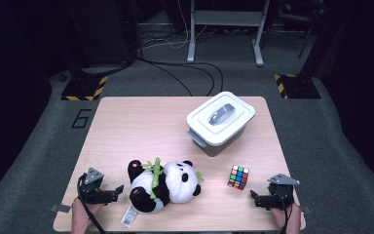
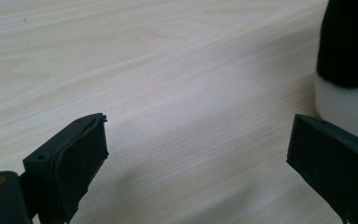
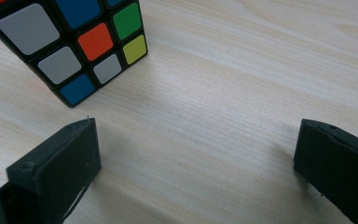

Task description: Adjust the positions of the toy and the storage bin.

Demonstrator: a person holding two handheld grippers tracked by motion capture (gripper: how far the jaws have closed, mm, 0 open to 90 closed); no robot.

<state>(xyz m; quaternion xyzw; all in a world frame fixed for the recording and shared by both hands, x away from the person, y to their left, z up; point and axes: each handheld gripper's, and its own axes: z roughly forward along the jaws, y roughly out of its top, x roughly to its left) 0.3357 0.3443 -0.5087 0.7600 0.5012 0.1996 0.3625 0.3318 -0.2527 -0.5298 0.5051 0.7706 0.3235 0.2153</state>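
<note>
Left gripper (image 1: 118, 191) gapes empty beside the panda (image 1: 164, 184).

Toward the far right corner of the counter (image 1: 126, 122), well apart from the near edge: white lidded box (image 1: 220, 124), closed, grey handle (image 1: 221, 114) on top.

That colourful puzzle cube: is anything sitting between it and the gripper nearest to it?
Nothing visible. The puzzle cube sits just ahead of the open right gripper, with bare table between them. The plush panda lies off to the other side.
</note>
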